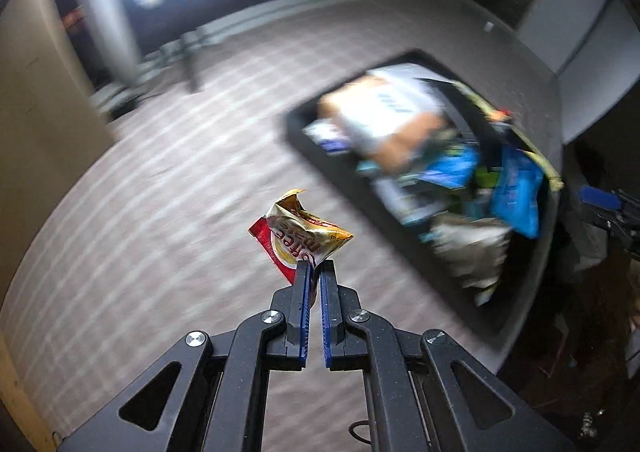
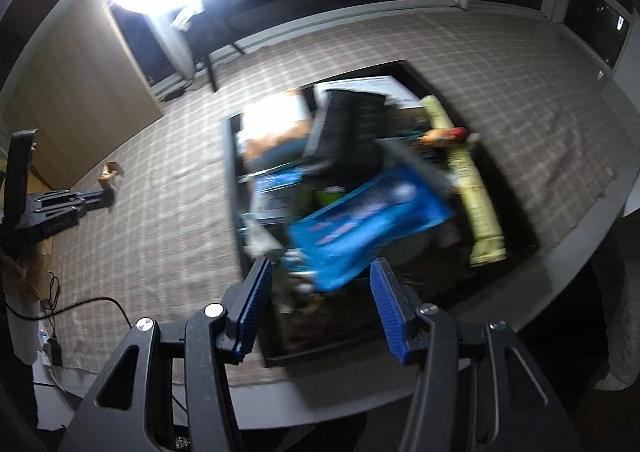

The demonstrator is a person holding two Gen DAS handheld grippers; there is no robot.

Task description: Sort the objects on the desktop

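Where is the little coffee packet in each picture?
Left wrist view: the coffee packet sits just below the middle, pinched in the left gripper.
Right wrist view: the packet is small and blurry at the far left edge, at the tip of the left gripper.
Shared landmark: the black tray full of packets, on the checked cloth.

A red, gold and white sachet [image 1: 298,236] hangs mid-frame. The tablecloth [image 1: 160,180] is brownish with pale checks. At right, a black tray [image 1: 296,132] holds a blue packet [image 1: 516,192].
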